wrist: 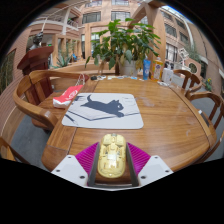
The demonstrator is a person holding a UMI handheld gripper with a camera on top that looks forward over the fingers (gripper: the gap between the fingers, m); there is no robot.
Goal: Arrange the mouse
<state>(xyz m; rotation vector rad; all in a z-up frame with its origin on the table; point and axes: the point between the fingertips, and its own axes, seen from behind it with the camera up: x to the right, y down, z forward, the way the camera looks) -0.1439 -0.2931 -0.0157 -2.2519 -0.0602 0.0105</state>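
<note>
I see my two-finger gripper [112, 163]: pale grey, angular finger bodies, each with a magenta pad [86, 155] with a ribbed texture on its inner face.

Mousepad [103, 109] bare ahead; red object [68, 95] at its edge (plant [127, 45] beyond).

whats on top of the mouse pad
Nothing rests on the mouse pad; only its printed black cat shows. The gold mouse sits nearer, gripped between the tongs.

Claw [112, 160] finger pads [86, 154] mostly behind gold mouse [112, 157].
</note>
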